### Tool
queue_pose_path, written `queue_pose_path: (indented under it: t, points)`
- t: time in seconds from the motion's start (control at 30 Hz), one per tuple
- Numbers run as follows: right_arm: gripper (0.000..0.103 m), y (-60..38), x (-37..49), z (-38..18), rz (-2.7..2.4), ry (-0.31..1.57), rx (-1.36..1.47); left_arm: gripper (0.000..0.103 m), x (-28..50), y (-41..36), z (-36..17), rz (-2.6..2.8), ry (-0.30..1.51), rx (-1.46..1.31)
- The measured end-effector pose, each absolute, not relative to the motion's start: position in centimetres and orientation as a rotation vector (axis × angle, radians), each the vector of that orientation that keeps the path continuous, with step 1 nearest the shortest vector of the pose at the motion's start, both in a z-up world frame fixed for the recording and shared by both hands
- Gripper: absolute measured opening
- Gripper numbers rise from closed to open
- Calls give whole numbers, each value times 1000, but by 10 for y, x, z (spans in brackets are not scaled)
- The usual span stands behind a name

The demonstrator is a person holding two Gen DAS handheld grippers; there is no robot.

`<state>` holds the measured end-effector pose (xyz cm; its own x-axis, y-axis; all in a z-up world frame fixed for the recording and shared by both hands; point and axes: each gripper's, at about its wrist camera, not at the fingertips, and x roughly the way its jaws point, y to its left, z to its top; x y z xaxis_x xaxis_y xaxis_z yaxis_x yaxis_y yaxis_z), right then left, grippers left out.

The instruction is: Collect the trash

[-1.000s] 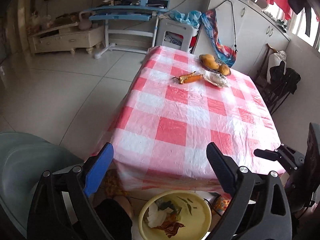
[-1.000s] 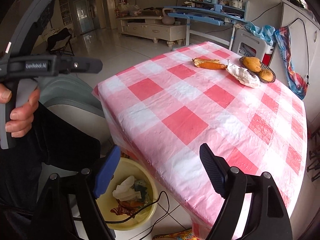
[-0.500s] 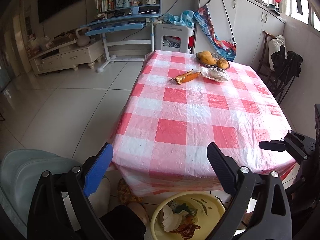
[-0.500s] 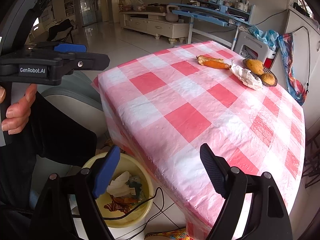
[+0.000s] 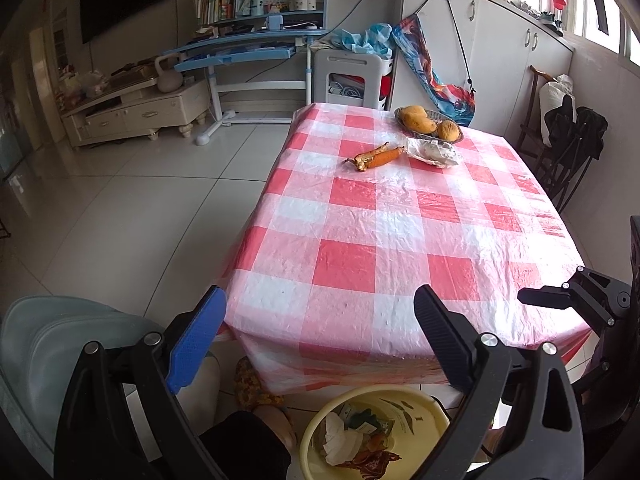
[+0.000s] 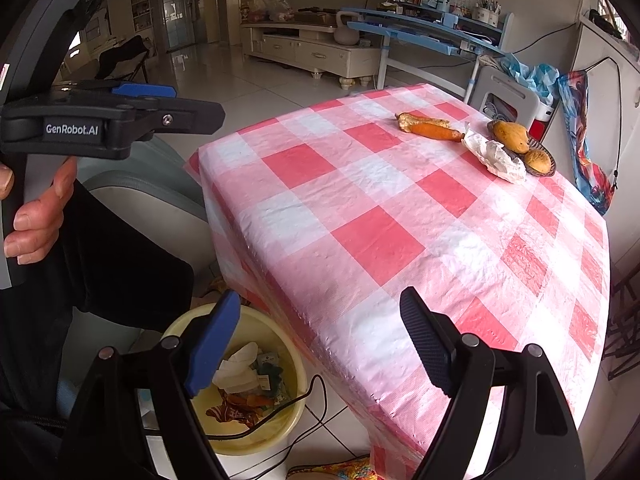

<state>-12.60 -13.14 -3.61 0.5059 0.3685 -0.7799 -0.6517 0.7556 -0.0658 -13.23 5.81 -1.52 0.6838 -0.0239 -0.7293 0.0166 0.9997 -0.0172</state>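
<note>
An orange peel scrap and a crumpled white paper lie at the far end of a red-and-white checked table. A yellow basin holding trash sits on the floor at the table's near corner. My left gripper hangs open and empty above the near table edge. My right gripper is likewise open and empty over the near corner, above the basin.
A dark dish with yellow fruit stands beside the paper. A grey chair is left of the table. A black cable runs across the basin. A dark folding chair stands at the right wall.
The left wrist view has tipped upward, showing more of the room and table and less of the basin. The right gripper has barely shifted. Both stay open.
</note>
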Motion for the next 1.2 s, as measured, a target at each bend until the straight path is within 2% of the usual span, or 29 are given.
queue_pose_path:
  t: [1.2]
  points:
    - [80, -133, -126, -35, 630, 823, -383, 92, -132, 58, -16, -22, 821, 0]
